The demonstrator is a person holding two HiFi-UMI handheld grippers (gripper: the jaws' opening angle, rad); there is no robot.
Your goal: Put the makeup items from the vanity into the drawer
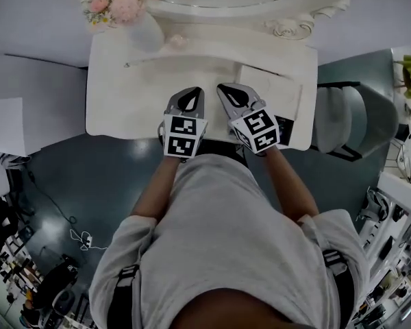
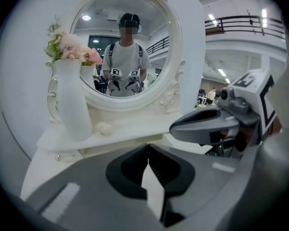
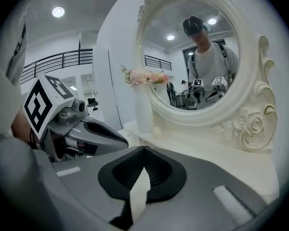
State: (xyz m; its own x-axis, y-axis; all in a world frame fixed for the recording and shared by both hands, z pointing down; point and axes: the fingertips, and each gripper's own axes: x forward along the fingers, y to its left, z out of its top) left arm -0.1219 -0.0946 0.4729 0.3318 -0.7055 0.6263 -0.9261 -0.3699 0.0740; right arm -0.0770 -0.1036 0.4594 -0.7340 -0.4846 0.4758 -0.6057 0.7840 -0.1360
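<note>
Left claw (image 1: 190, 94) and right claw (image 1: 227, 91), each closed together on nothing, hang side by side above the white counter (image 1: 123, 105)

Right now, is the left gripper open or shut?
Shut: the left gripper shows its jaw tips touching, with nothing between them.

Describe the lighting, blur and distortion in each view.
Head view: the white vanity top is washed out against a dark floor, edges curve. Left gripper view: dark round vignette, the shut left gripper is soft up close, the mirror sharp. Right gripper view: ceiling lamp glares, the mirror frame bows.
</note>
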